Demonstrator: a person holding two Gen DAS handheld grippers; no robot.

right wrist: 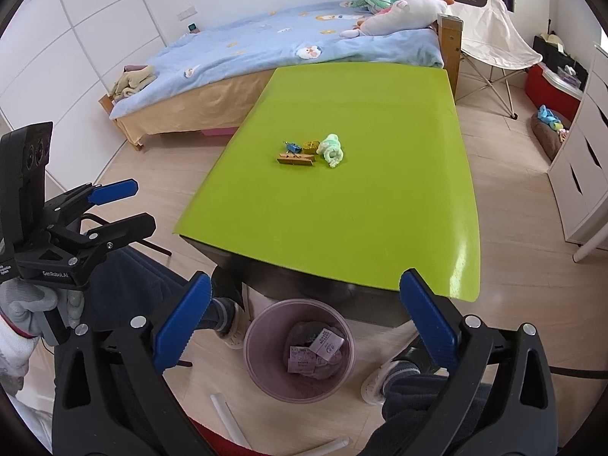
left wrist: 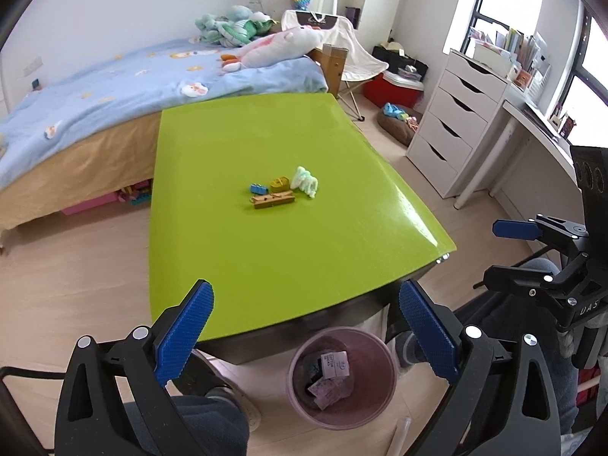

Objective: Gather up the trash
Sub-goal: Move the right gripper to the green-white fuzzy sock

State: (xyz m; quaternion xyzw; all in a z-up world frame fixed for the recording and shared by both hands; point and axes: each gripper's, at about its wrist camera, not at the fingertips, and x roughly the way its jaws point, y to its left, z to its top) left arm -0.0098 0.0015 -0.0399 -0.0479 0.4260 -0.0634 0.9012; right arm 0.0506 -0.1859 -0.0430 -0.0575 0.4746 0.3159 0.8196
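Observation:
A pink bin (left wrist: 342, 376) (right wrist: 300, 349) stands on the floor at the near edge of the green table (left wrist: 266, 235) (right wrist: 361, 209), with paper scraps inside. Mid-table lie a pale green crumpled wad (left wrist: 305, 182) (right wrist: 331, 149), a wooden clothespin (left wrist: 272, 201) (right wrist: 295, 159), a small blue piece (left wrist: 258, 189) (right wrist: 293, 148) and a small yellow piece (left wrist: 280, 183) (right wrist: 311, 146). My left gripper (left wrist: 306, 326) is open and empty, above the bin and table edge. My right gripper (right wrist: 306, 323) is open and empty, also above the bin. Each gripper shows in the other's view: the right (left wrist: 516, 250), the left (right wrist: 125, 207).
A bed (left wrist: 114, 87) with a blue cover and plush toys stands behind the table. A white drawer unit (left wrist: 452, 114) and desk are at the right. A folding chair (right wrist: 490, 26) stands past the table's far right corner. My legs and feet are beside the bin.

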